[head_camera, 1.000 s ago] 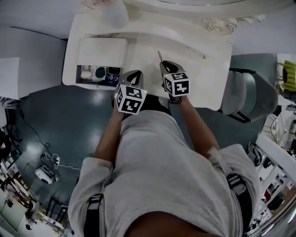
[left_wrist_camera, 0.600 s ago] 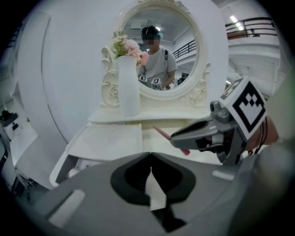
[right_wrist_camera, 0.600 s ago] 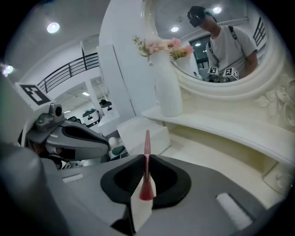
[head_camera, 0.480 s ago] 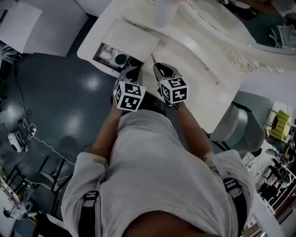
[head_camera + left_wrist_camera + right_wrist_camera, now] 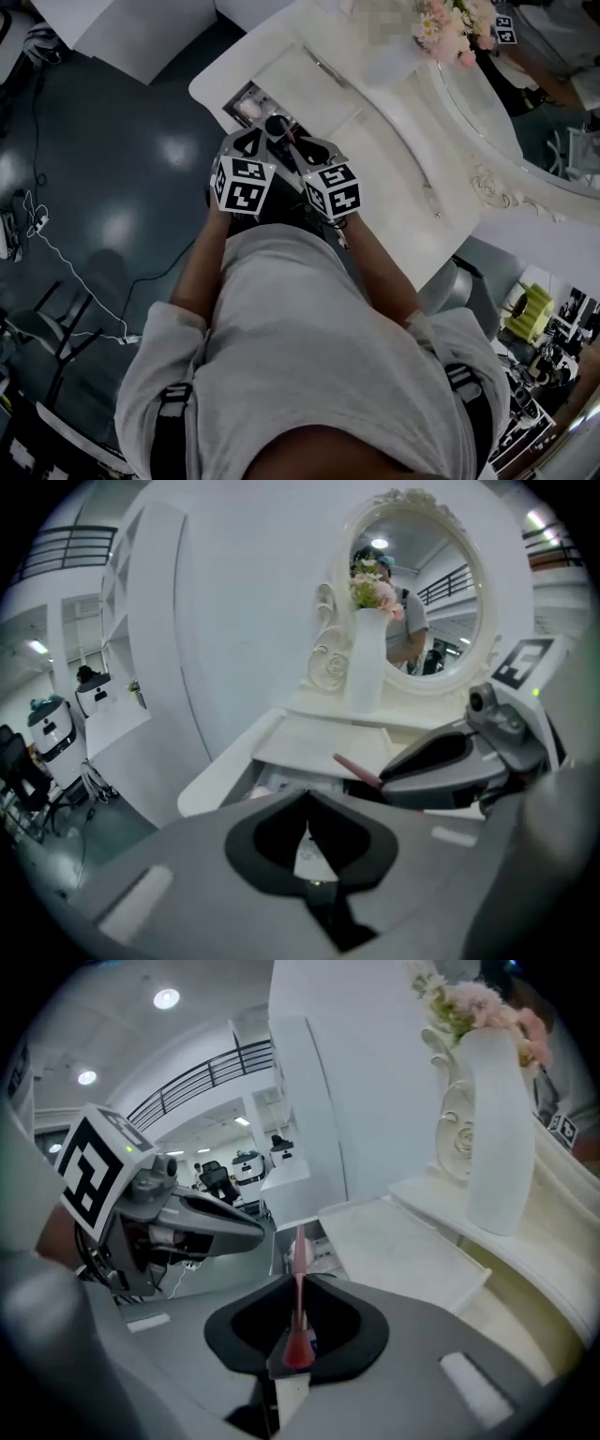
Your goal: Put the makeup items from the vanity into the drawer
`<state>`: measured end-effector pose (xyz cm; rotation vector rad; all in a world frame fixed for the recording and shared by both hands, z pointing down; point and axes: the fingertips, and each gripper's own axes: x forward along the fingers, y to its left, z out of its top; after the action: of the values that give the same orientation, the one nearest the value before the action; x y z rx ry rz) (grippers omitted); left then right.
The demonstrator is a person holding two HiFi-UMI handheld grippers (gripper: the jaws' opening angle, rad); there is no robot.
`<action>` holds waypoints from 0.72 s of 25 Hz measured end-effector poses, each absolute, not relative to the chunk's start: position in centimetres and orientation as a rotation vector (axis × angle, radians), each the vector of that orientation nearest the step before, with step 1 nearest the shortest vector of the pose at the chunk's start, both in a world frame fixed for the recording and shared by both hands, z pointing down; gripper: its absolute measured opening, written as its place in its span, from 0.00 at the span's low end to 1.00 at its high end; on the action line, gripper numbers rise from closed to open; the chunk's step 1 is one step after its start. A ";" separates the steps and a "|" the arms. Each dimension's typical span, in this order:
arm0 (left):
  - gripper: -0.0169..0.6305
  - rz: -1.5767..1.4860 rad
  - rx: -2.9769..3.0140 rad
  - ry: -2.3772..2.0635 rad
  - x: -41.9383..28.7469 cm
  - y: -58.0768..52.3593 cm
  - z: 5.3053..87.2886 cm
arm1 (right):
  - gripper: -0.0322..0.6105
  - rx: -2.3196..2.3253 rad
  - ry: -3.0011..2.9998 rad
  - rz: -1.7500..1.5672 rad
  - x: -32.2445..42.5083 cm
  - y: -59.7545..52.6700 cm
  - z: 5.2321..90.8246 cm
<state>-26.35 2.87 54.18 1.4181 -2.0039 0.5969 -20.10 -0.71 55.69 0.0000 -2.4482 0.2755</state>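
R gripper (image 5: 296,1279) pinching pink pencil (image 5: 299,1251), tip toward open drawer (image 5: 234,101), L gripper (image 5: 307,797) closed, empty

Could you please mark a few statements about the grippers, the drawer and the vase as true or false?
1. The right gripper holds a pink pencil between its jaws. True.
2. The left gripper grips a makeup item too. False: its jaws are shut with nothing between them.
3. The vanity's drawer is open. True.
4. The vase lies on its side, empty. False: it stands upright with pink flowers in it.
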 end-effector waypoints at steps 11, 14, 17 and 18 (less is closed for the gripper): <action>0.03 0.530 1.421 -1.980 -32.4 2.9 54.6 | 0.12 -0.107 -2.164 0.120 -23.1 1.8 60.9; 0.03 0.520 1.481 -1.966 -33.4 1.8 53.9 | 0.12 -0.091 -2.109 0.106 -23.4 1.7 62.1; 0.03 0.525 1.538 -1.929 -33.9 1.1 54.1 | 0.12 -0.111 -2.060 0.022 -23.7 1.5 63.2; 0.03 0.530 1.563 -1.906 -33.7 0.9 54.3 | 0.12 -0.116 -2.042 0.000 -23.6 1.5 63.5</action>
<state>-33.71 0.85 54.31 1.5634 -1.9057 0.5302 -23.55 1.45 63.48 -0.1162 -2.0423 0.0001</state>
